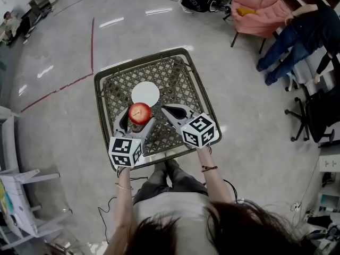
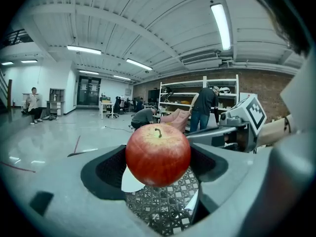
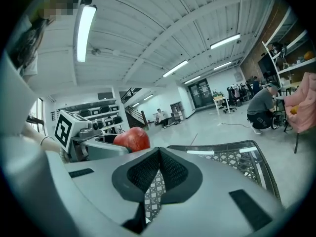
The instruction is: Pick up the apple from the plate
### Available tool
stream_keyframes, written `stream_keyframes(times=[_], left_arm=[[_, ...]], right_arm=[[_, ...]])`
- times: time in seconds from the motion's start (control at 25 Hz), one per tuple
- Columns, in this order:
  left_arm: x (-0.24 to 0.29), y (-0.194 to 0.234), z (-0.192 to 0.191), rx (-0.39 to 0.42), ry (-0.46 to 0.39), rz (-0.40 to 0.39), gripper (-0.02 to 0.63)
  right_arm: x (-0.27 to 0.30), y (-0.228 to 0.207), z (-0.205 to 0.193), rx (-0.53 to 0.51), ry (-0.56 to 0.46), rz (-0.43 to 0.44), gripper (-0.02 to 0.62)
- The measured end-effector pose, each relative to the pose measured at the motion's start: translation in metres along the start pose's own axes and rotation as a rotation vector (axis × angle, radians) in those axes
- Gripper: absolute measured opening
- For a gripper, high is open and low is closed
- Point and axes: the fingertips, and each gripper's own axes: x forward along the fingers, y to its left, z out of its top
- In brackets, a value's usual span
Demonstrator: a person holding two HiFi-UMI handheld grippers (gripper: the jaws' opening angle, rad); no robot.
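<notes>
A red apple (image 1: 139, 113) is held off the table, with my left gripper (image 1: 137, 119) shut on it. In the left gripper view the apple (image 2: 158, 154) fills the space between the two padded jaws, stem up. The white plate (image 1: 145, 93) lies bare on the lattice table (image 1: 175, 73), just beyond the apple; part of the plate (image 2: 129, 181) shows below the fruit. My right gripper (image 1: 169, 110) hangs to the right of the apple, shut with nothing in it. In the right gripper view its jaws (image 3: 158, 168) meet and the apple (image 3: 132, 139) shows at left.
The dark lattice table has a raised rim (image 1: 98, 105) all round. A pink chair (image 1: 263, 15) and a seated person (image 1: 297, 41) are at the back right. A red line (image 1: 91, 41) marks the floor on the left. White furniture (image 1: 16, 195) stands at lower left.
</notes>
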Motion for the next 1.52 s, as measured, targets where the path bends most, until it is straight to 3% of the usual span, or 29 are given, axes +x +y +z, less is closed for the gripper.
stream_keyframes(times=[0.48,1.52], left_arm=[[-0.026,-0.02,0.003,0.013,0.007,-0.017,0.405],[-0.029,-0.022,0.0,0.014,0.013,-0.014,0.405]], right_arm=[[-0.017,0.018,0.024,-0.049,-0.045,0.043,0.009],[-0.018,0.024,0.029,-0.059,-0.074,0.068,0.009]])
